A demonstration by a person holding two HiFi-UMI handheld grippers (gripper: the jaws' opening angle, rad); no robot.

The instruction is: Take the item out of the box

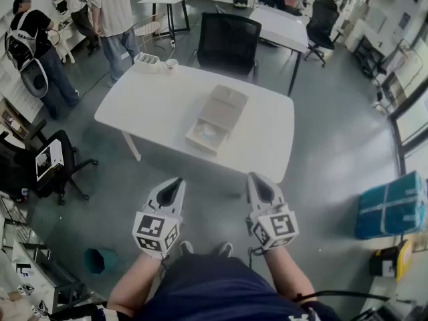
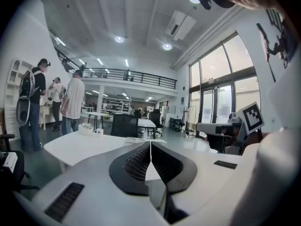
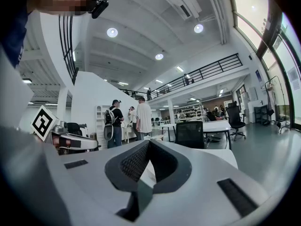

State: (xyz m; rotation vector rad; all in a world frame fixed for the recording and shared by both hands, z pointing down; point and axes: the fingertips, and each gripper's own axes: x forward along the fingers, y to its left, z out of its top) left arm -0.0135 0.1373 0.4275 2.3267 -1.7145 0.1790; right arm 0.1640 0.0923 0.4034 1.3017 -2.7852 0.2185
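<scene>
A white desk (image 1: 154,105) stands on a glossy grey floor (image 1: 334,152), with a black chair (image 1: 229,42) at its 12 o'clock and another white table (image 1: 284,25) beyond at 1 o'clock. Tall windows (image 2: 221,88) brighten one side, and round ceiling lights (image 2: 119,39) glow above a railed mezzanine (image 2: 122,74).

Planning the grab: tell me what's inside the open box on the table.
The open box holds one pale round item in its near half. Whatever lies under it is covered.
</scene>
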